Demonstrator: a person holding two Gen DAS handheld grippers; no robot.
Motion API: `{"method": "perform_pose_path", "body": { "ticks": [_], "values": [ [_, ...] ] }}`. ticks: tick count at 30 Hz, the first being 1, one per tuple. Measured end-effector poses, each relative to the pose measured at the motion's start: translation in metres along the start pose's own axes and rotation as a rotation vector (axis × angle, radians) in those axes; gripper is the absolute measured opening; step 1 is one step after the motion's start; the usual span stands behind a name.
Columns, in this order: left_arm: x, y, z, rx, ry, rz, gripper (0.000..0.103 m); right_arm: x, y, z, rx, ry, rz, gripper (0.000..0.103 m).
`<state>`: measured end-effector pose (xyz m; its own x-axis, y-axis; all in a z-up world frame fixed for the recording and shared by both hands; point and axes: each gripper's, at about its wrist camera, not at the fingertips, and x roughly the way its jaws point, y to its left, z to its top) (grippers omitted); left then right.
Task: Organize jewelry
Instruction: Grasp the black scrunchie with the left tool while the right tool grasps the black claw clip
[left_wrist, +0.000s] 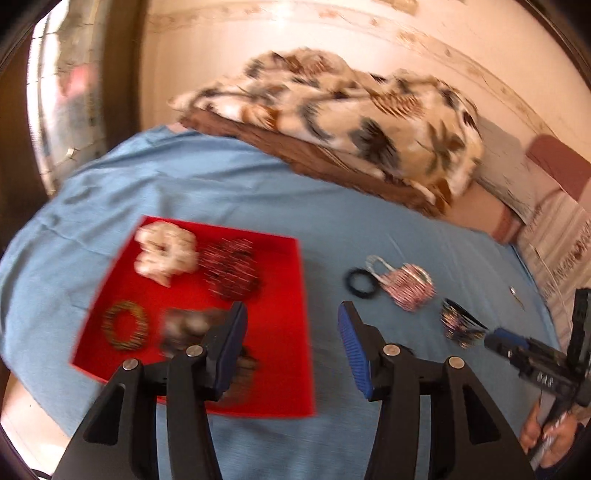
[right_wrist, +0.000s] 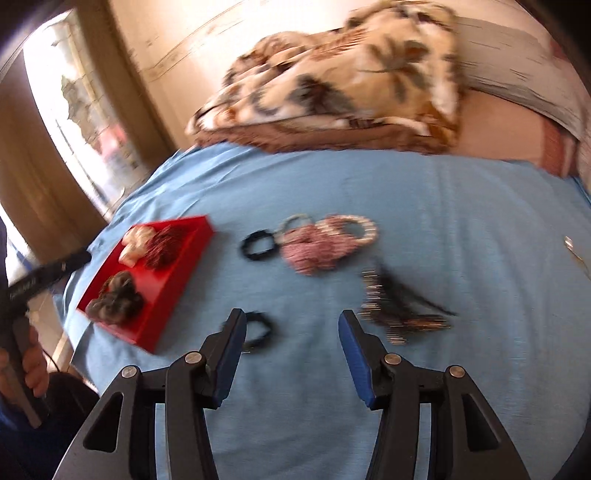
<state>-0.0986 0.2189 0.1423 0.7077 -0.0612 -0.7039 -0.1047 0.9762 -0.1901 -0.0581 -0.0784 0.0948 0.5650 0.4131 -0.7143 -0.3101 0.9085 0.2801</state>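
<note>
Left wrist view: blue sheet (left_wrist: 229, 192) is covering the bed; a patterned blanket (left_wrist: 332, 110) is lying at its far edge. Red tray (left_wrist: 280, 295) is sitting on the sheet, holding a white scrunchie (left_wrist: 164, 254), a dark red beaded piece (left_wrist: 231, 269), a brown-gold bangle (left_wrist: 125, 325) and a blurred dark scrunchie (left_wrist: 188, 325). Left gripper (left_wrist: 293, 314) is hovering over the tray's near right part, jaws standing apart, nothing between them. Right of the tray, loose on the sheet: pink beaded piece (left_wrist: 410, 288), dark beaded bundle (left_wrist: 461, 325), black hair tie (left_wrist: 360, 282).

Right wrist view: right gripper (right_wrist: 291, 325) is hovering above the sheet, jaws apart and empty; a second black hair tie (right_wrist: 258, 328) is lying just beside its left finger.
</note>
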Motion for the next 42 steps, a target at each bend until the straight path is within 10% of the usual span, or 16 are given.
{"method": "perform_pose_path", "body": {
  "ticks": [11, 21, 33, 38, 42],
  "values": [
    [0.094, -0.072, -0.036, 0.097, 0.252, -0.029, 0.050, -0.008, -0.080, 0.002, 0.092, -0.036, -0.039, 0.066],
    [0.137, -0.095, -0.051, 0.196, 0.280, 0.016, 0.045, 0.036, -0.089, 0.009, 0.019, 0.034, -0.042, 0.066],
    [0.146, -0.107, -0.052, 0.269, 0.246, 0.030, 0.045, 0.076, -0.091, 0.004, 0.005, 0.097, -0.054, 0.029],
    [0.145, -0.114, -0.054, 0.284, 0.242, 0.016, 0.012, 0.077, -0.091, 0.001, 0.027, 0.098, -0.051, 0.024],
    [0.141, -0.122, -0.057, 0.290, 0.242, 0.016, 0.008, 0.076, -0.087, -0.001, 0.027, 0.098, -0.044, 0.015]
  ]
}}
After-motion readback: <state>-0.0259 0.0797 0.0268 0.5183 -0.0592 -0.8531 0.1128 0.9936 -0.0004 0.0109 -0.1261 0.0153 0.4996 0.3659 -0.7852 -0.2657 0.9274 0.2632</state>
